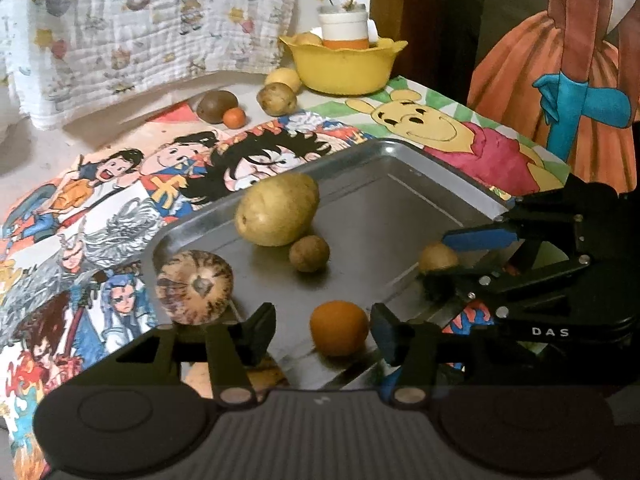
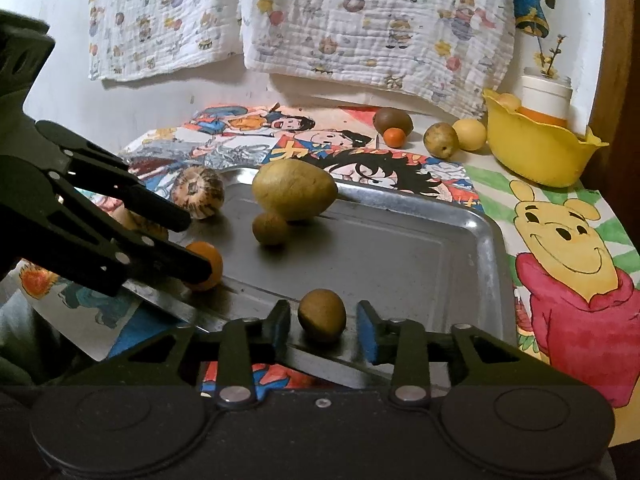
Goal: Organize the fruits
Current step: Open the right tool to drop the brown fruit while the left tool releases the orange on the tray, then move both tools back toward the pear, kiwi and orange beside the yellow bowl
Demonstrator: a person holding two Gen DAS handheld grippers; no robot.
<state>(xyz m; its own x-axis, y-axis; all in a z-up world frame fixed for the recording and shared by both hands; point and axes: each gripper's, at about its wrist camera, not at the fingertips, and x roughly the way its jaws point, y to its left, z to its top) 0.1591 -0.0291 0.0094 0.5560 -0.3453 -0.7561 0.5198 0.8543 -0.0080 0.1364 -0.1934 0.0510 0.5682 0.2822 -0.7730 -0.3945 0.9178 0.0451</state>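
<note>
From the left wrist, the left hand-held gripper [image 1: 323, 330] stands released around an orange [image 1: 339, 328] at the metal tray's [image 1: 400, 216] 6 o'clock edge. The right wrist alone shows the right hand-held gripper [image 2: 323, 326] spread wide, a small brown fruit [image 2: 322, 315] loose between its fingers. A large yellow-green fruit [image 2: 295, 189] lies in the tray toward 11 o'clock; a yellow bowl [image 2: 536, 152] sits on the counter at 2 o'clock.
</note>
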